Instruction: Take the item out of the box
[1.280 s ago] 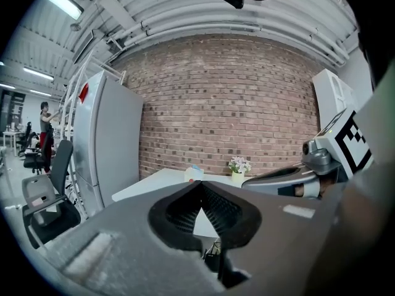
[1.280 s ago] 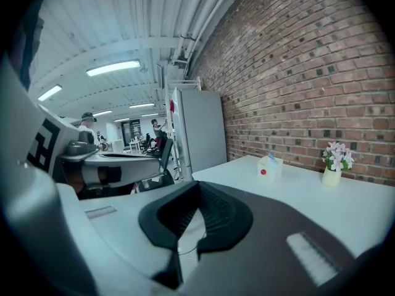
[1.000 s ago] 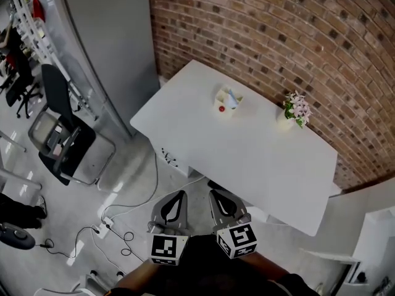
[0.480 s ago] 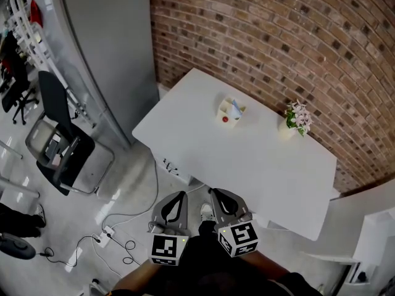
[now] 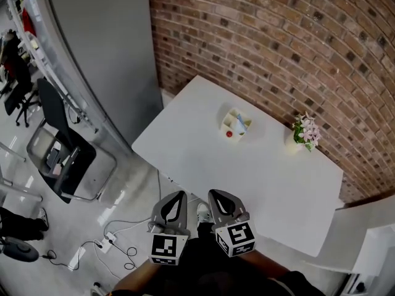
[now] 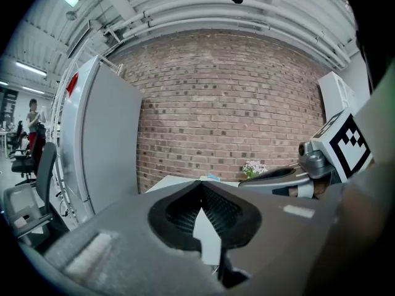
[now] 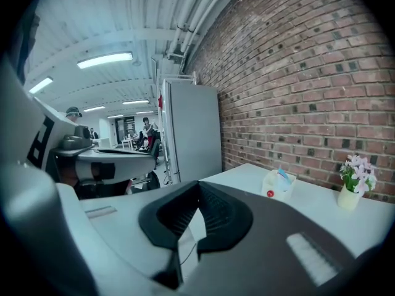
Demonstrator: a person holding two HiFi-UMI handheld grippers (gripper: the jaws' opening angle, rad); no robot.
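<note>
A small cream box (image 5: 236, 125) stands on the white table (image 5: 203, 159), with a blue item sticking out of its top and a red dot on its side. In the right gripper view the box (image 7: 276, 185) lies far ahead on the table. Both grippers are held side by side above the floor, short of the table's near edge. My left gripper (image 5: 174, 201) is shut with nothing in it. My right gripper (image 5: 222, 201) is shut and empty too. In the left gripper view only the blue tip of the box (image 6: 212, 177) shows past the shut jaws.
A pot of pink flowers (image 5: 303, 134) stands on the table by the brick wall (image 5: 278, 42). A tall grey cabinet (image 5: 105, 60) and a folding chair (image 5: 62, 159) are at the left. Cables (image 5: 117, 239) lie on the floor below the grippers. A white unit (image 5: 370, 239) is at the right.
The table, box and flowers have slid right and down in the head view and look nearer. Both grippers keep their places in the frame, still shut.
</note>
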